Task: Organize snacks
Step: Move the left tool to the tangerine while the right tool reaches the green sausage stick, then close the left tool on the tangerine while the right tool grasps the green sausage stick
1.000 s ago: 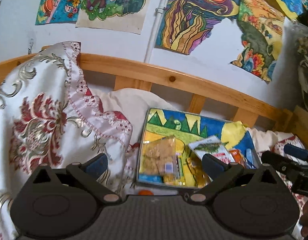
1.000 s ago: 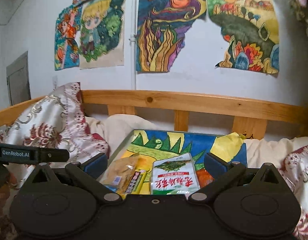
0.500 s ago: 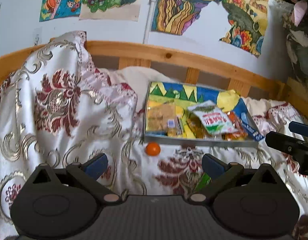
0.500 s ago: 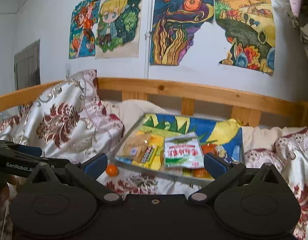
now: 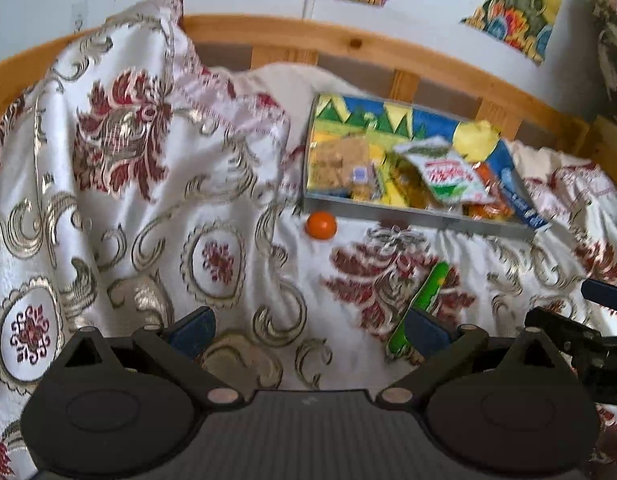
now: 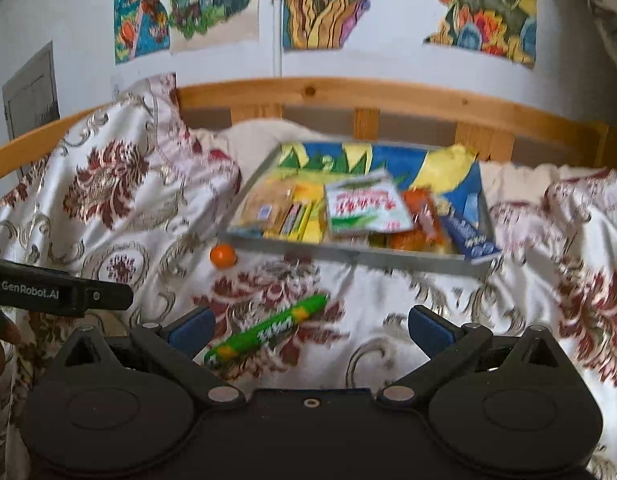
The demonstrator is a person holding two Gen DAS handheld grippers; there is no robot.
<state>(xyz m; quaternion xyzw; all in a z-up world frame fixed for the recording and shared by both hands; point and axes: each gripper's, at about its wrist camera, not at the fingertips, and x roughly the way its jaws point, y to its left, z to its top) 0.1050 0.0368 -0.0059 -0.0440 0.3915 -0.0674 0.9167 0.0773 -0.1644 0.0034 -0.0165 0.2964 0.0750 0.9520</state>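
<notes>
- Both grippers are hanging over the bed, side by side. The left gripper [image 5: 308,328] has its jaws spread wide with nothing between them, only the flowery bedspread [image 5: 148,200] underneath.
- The right gripper [image 6: 310,326] is the same deal: jaws wide apart, holding nothing.
- The snacks are mostly sitting in a shallow grey tray [image 6: 348,254] lined with a bright painted picture, parked on the bedspread up near the wooden bed rail [image 6: 388,94].
- In the tray there's a white and green snack bag [image 6: 366,208] lying on top of the pile, a clear pack of brownish biscuits [image 6: 266,206] on the left side, some yellow wrapped bars [image 6: 298,220] next to it, and orange packets [image 6: 422,224] toward the right.
- A blue box [image 6: 470,236] is tilted over the tray's front right corner, poking out past the edge.
- Two things are outside the tray: a small orange ball-shaped thing [image 6: 223,255] (fruit or candy, can't tell, it's blurry) just off the front left corner, touching the bedspread.
- And a long green and yellow candy stick [image 6: 268,330] lying diagonally on the bedspread, close in front of the right gripper, nearer its left finger [image 6: 192,326]. Not gripped.
- From the left camera that same stick sits right by the left gripper's right finger [image 5: 426,332].
- Colourful drawings [image 6: 328,4] are stuck on the white wall behind the bed.
</notes>
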